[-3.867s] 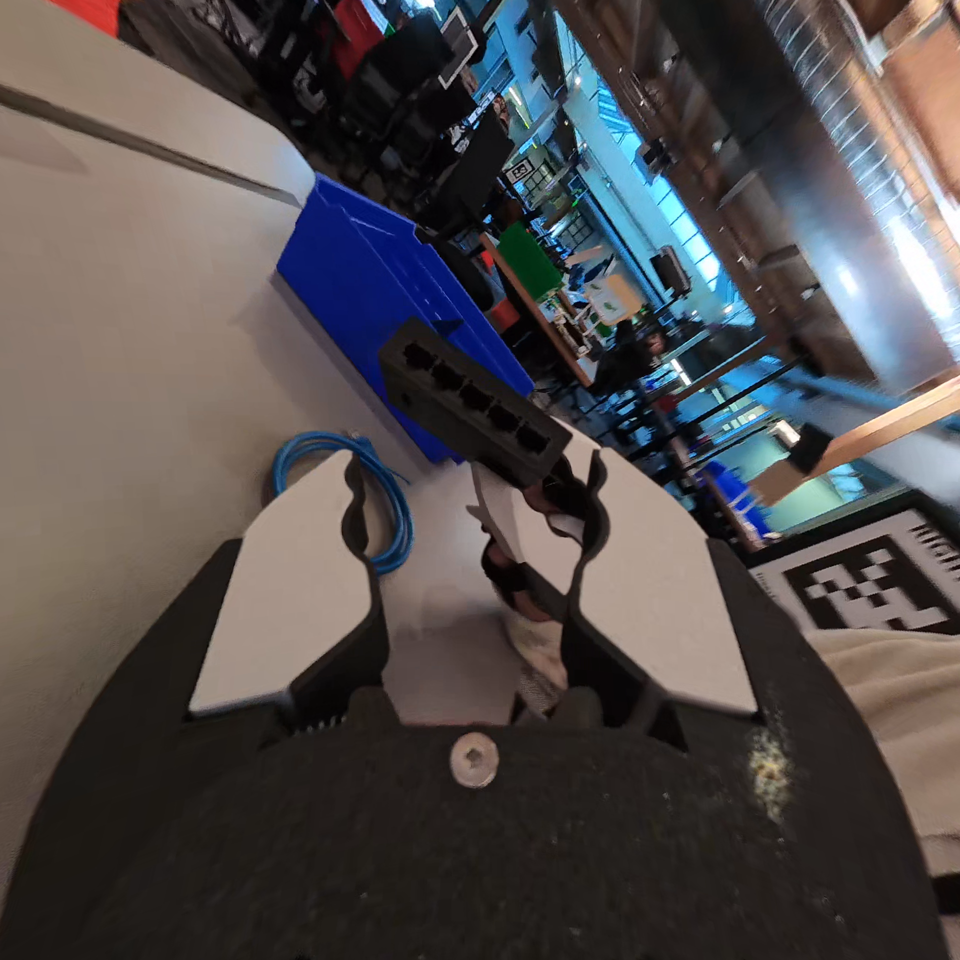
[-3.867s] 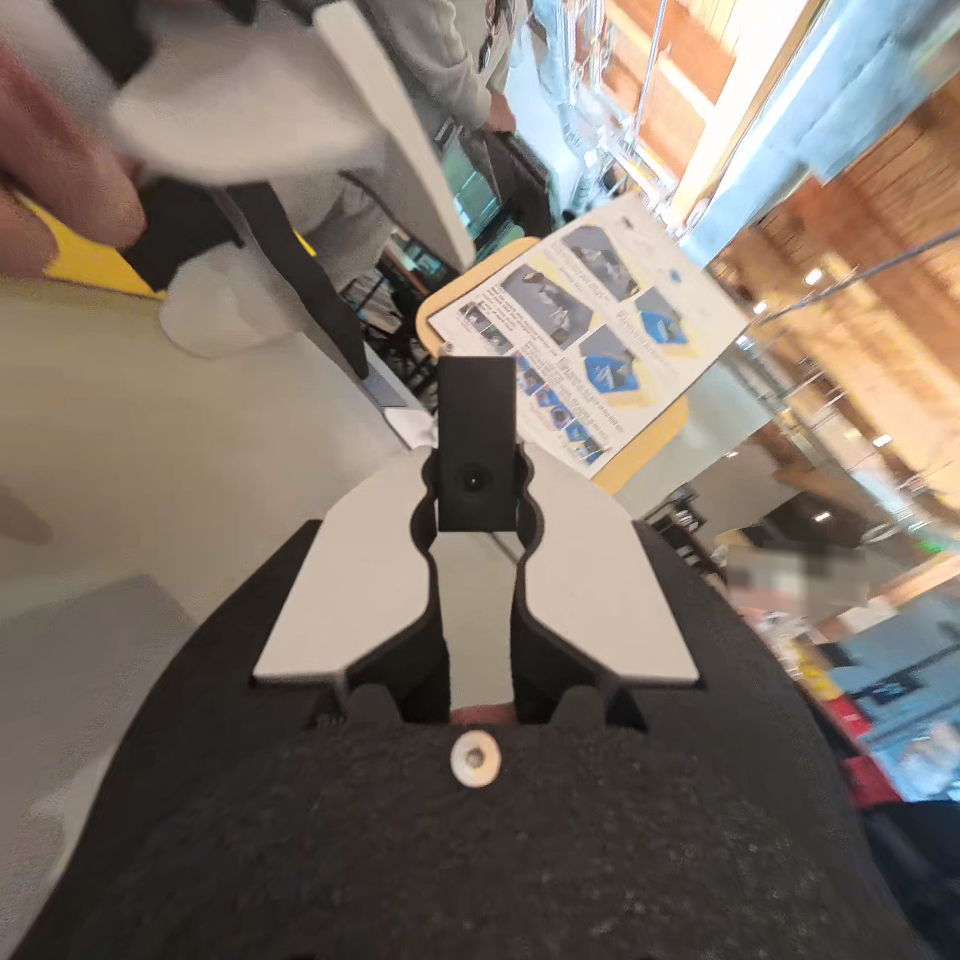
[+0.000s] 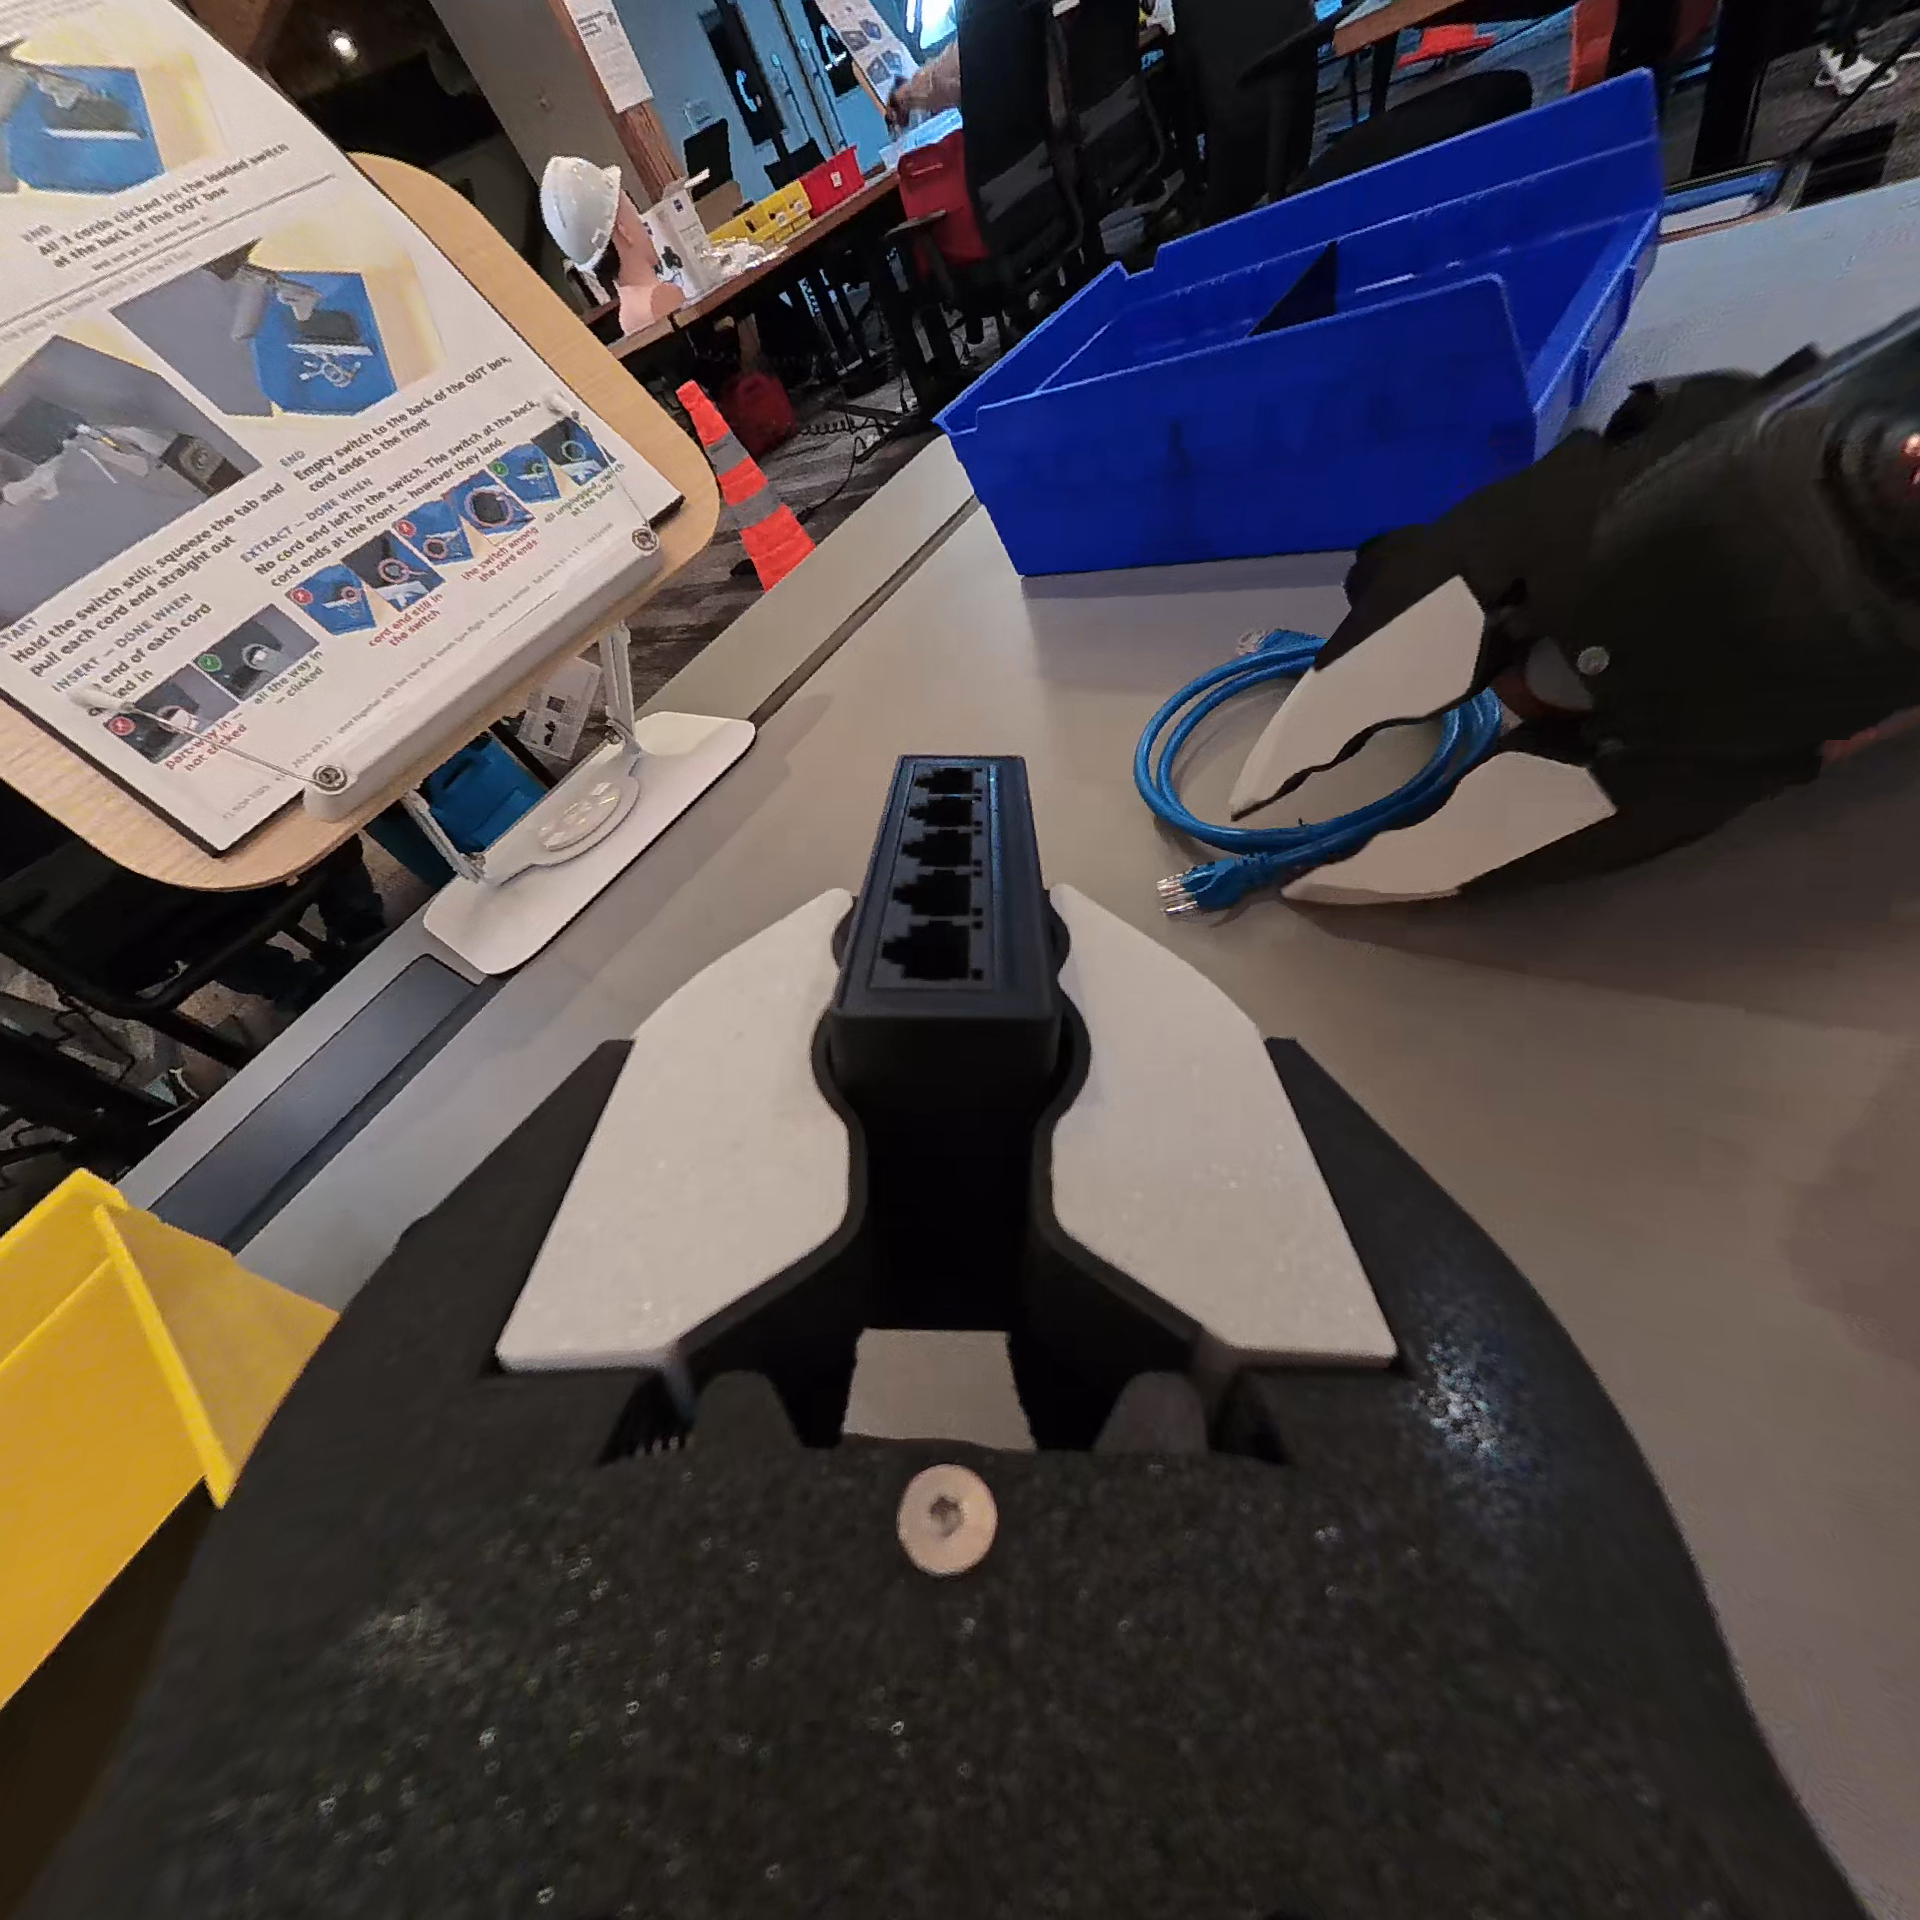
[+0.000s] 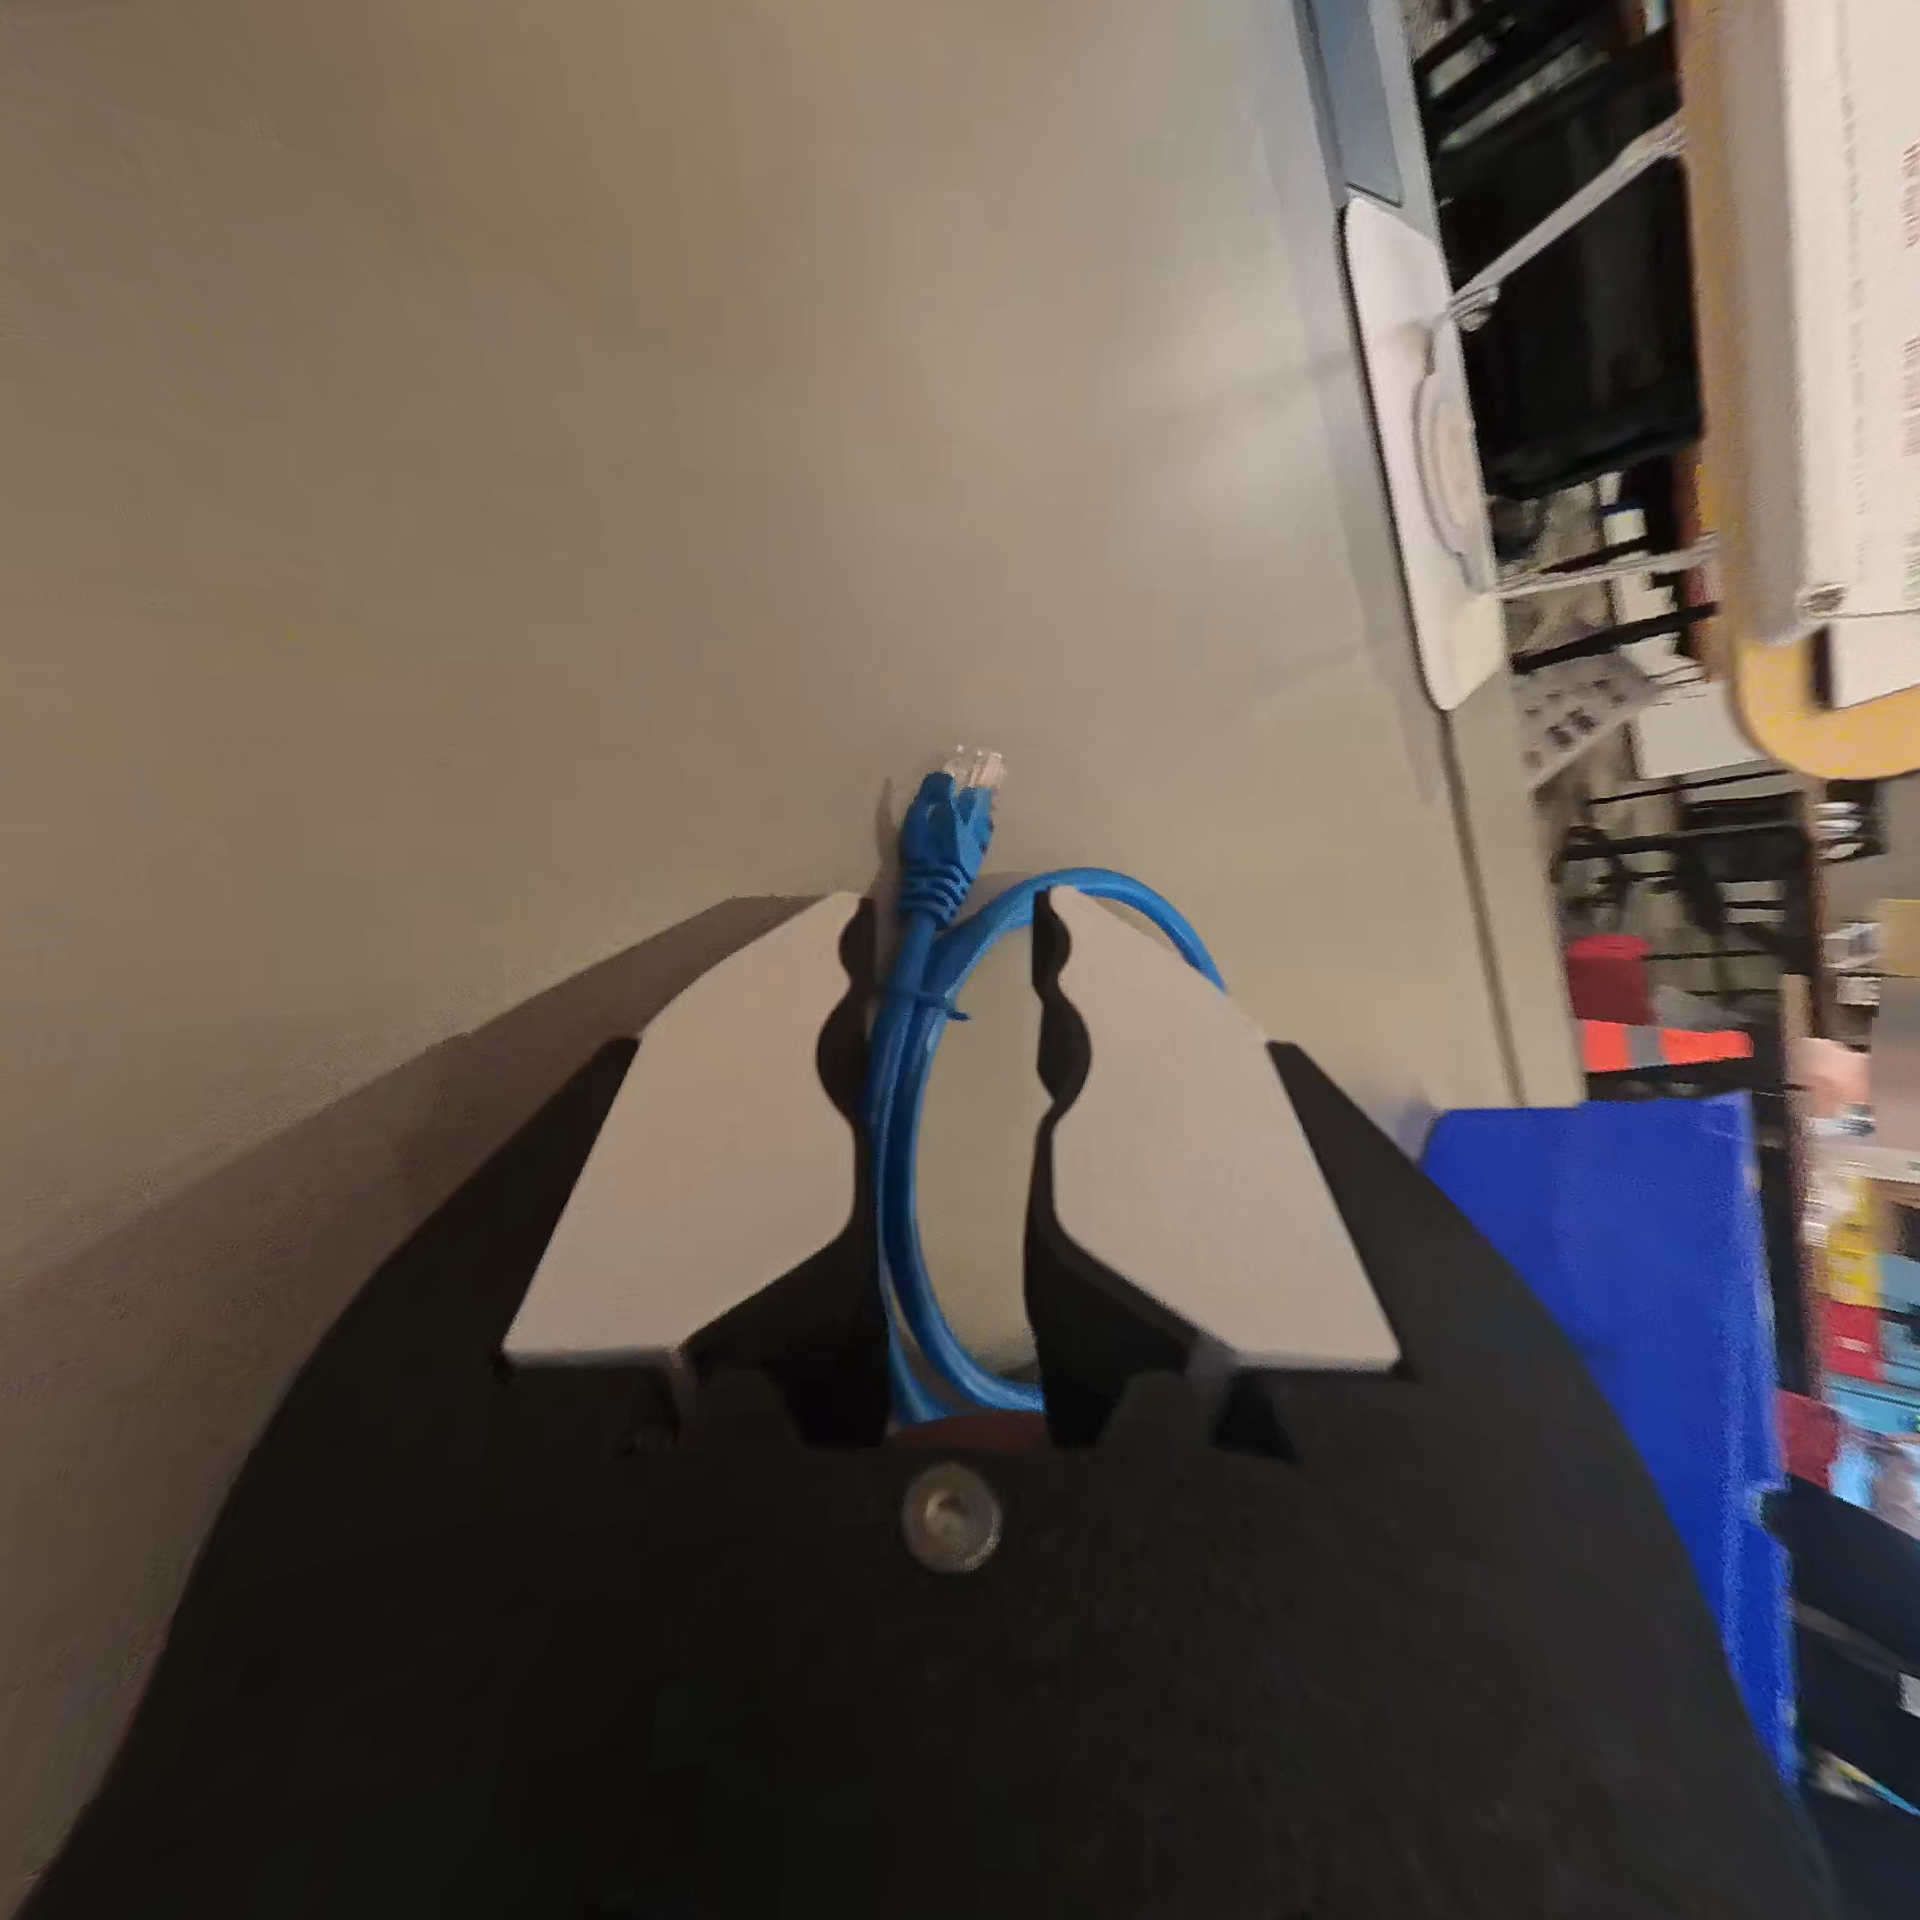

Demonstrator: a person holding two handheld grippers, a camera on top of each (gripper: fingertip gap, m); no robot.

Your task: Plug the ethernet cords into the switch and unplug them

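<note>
- Switch [image 3: 951, 904], black, sits pinched between the left tool [image 3: 951, 914] fingers, its ports facing up, over the grey tabletop [image 3: 1455, 1091].
- Blue ethernet cord [image 4: 914, 1091] lies coiled on the tabletop near a blue bin [image 3: 1299, 416].
- Right tool [image 4: 948, 914] is spread, straddling the coil.

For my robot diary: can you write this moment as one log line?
left gripper: shut on switch | right gripper: open around blue cord | ports: empty
</note>
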